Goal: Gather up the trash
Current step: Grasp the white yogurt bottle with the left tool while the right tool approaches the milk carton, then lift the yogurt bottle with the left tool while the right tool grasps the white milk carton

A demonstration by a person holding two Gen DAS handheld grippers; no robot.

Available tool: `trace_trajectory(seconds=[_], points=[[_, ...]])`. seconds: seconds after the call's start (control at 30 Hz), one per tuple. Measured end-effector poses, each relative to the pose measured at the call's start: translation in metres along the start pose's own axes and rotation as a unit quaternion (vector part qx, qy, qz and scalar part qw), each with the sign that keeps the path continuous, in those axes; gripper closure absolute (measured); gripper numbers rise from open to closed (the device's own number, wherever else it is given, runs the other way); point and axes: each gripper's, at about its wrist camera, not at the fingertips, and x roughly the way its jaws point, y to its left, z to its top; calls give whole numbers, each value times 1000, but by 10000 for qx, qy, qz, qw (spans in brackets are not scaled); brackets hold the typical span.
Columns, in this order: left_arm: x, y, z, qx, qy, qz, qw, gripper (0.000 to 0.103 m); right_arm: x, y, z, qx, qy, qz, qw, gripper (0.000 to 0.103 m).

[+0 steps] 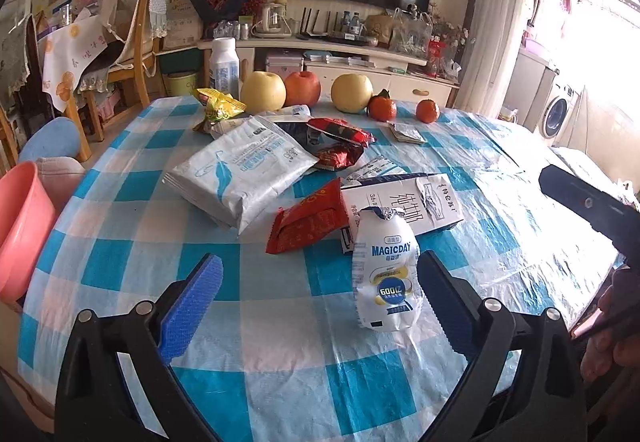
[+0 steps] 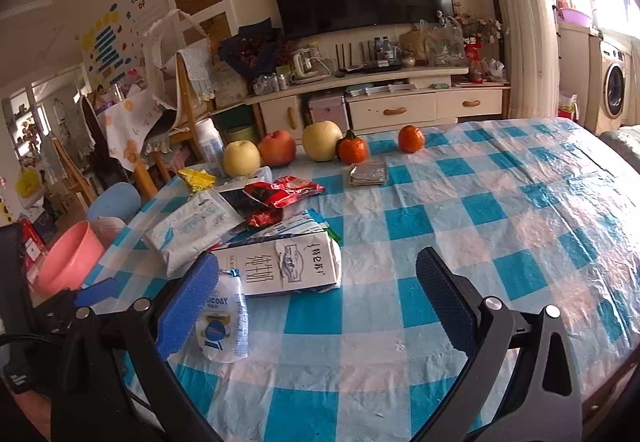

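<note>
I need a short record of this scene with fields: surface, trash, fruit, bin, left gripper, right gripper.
surface: table with blue and white checked cloth
trash: white pouch nearest, milk carton, red wrapper, grey pack, yellow wrapper, more wrappers behind
fruit: apples, pears and oranges in a row at the far edge
bin: pink tub beside the table's left edge
left gripper: open, pouch between its fingers, not pressed
right gripper: open, nothing held, pouch by its left finger
</note>
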Motion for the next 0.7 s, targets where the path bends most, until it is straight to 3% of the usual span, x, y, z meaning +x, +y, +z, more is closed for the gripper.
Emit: trace_trajectory(seconds=[0.1, 0.37, 0.43, 0.47, 0.5, 0.57, 0.63, 0.7], points=[[16, -11, -3, 54, 242, -131, 9996, 23, 6, -1, 3, 62, 95, 245, 9996, 3], [48, -33, -7, 231, 571, -145, 9980, 27, 37, -5, 3, 261, 546, 489, 9970, 6], [56, -32, -5, 185, 641, -131, 9977, 32, 46, -8, 3, 365, 690, 488, 9958, 10], [57, -30, -4, 115, 631, -179, 9978, 33, 50, -9, 2, 431, 752, 537, 9948, 17], [59, -30, -2, 64, 624, -212, 9978, 37, 54, -11, 2, 496, 803, 609, 9937, 23], [59, -31, -1, 60, 646, -250, 9976, 44, 60, -13, 2, 583, 892, 671, 9920, 23], [65, -31, -1, 69, 737, -187, 9971, 59, 65, -14, 1, 634, 967, 681, 9910, 23], [71, -26, -3, -72, 874, -307, 9957, 63, 69, -12, 1, 605, 1038, 672, 9905, 23]])
